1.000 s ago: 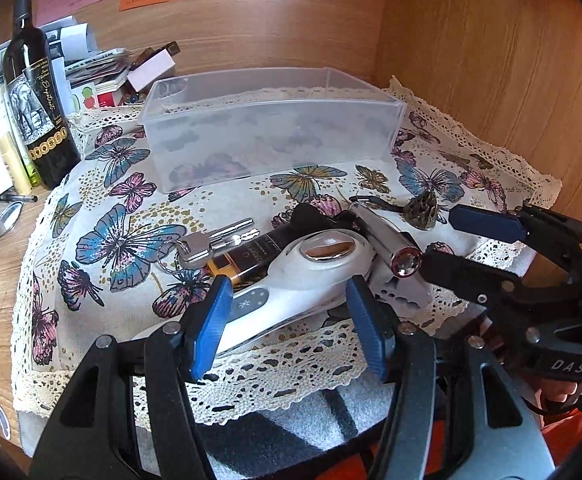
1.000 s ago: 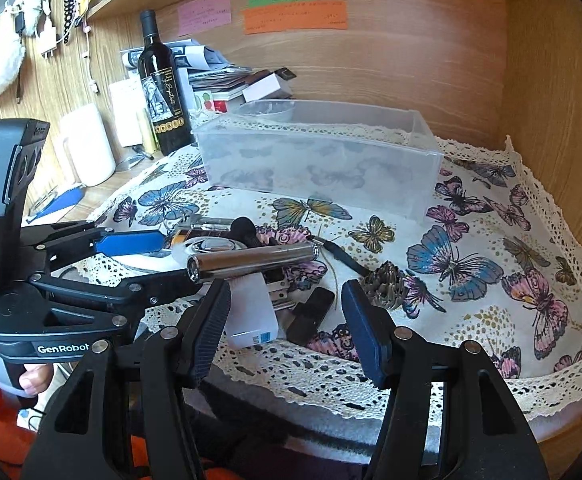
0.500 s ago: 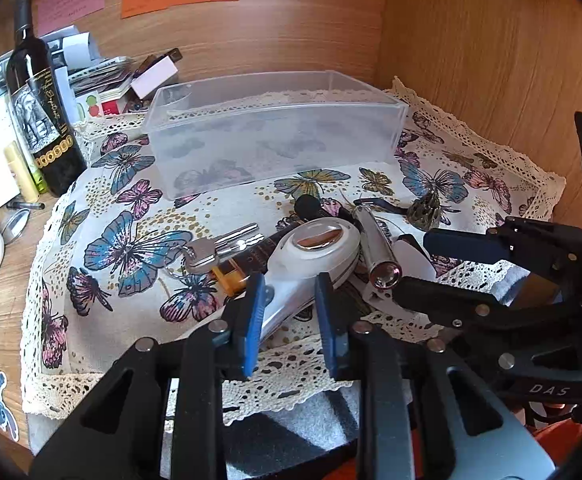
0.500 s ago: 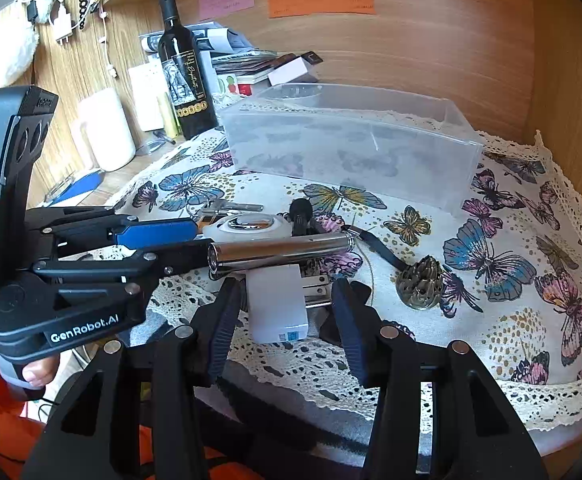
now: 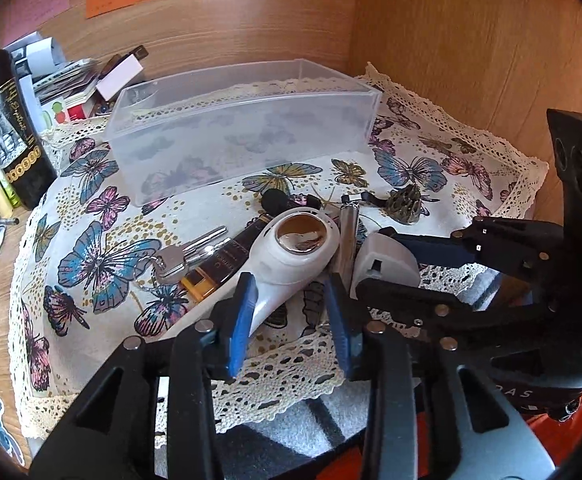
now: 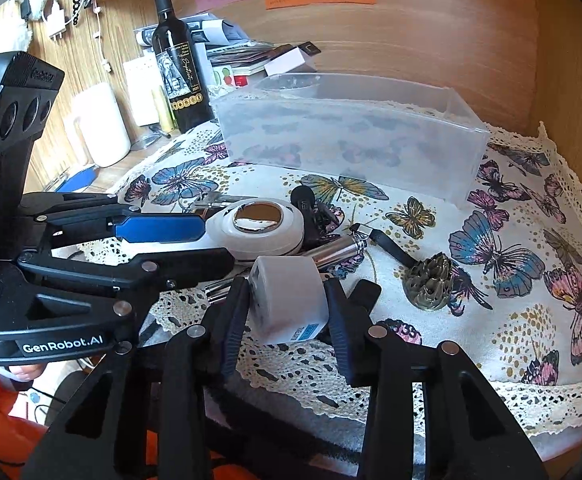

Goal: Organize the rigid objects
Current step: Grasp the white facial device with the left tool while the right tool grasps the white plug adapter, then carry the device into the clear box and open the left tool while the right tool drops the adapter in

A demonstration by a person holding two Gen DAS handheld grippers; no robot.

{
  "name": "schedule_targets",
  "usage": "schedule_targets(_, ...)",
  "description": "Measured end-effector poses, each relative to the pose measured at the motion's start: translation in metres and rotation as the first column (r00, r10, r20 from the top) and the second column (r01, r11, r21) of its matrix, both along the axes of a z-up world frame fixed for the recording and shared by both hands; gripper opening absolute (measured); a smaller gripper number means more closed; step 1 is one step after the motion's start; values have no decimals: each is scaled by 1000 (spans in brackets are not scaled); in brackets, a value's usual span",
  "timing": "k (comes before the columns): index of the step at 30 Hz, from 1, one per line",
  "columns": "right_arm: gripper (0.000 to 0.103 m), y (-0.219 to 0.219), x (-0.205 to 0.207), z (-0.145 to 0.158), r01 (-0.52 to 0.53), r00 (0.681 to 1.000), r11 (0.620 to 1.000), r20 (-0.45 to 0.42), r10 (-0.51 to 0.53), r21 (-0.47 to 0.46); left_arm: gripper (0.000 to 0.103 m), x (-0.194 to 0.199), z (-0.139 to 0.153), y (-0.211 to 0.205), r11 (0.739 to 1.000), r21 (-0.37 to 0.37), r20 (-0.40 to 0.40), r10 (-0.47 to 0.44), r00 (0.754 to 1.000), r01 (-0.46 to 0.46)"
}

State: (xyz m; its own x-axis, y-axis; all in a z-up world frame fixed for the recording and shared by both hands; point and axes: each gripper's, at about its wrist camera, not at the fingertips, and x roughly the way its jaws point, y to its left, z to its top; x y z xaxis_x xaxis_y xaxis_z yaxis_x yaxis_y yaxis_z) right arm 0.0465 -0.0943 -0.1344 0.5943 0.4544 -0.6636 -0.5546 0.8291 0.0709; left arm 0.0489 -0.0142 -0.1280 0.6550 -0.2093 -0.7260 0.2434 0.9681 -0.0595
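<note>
My left gripper [image 5: 291, 308] is shut on the handle of a white magnifier [image 5: 295, 252] and holds it lifted over the cloth; it also shows in the right wrist view [image 6: 259, 228]. My right gripper [image 6: 287, 308] is shut on a white charger block [image 6: 287, 300], raised off the cloth; the block shows in the left wrist view [image 5: 383, 264]. A clear plastic bin [image 5: 247, 128] stands empty behind the pile. A silver flashlight [image 6: 339, 250], keys [image 5: 187, 252], a black and gold box [image 5: 219, 268] and a bronze lotus ornament [image 6: 431, 284] lie on the butterfly cloth [image 6: 511, 260].
A wine bottle [image 6: 179, 68] stands left of the bin, with papers and small boxes [image 6: 259, 60] behind it. A white jug [image 6: 99, 124] stands at the far left. Wooden walls close the back and right side. The cloth's lace edge [image 6: 411, 392] hangs at the front.
Both grippers have shut: the left on the magnifier's handle, the right on the white charger block. Both objects have risen off the cloth.
</note>
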Motion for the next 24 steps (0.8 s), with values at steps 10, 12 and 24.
schedule_targets(10, 32, -9, 6, 3, 25, 1000, 999, 12, -25, 26, 43, 27, 2, 4, 999, 17, -61, -48, 997, 49)
schedule_targets(12, 32, -11, 7, 3, 27, 1000, 999, 13, -27, 31, 46, 33, -4, 2, 998, 24, -89, -52, 995, 54)
schedule_targets(24, 28, -23, 13, 10, 62, 997, 997, 33, -64, 50, 38, 51, -19, -10, 998, 30, -110, -43, 993, 46)
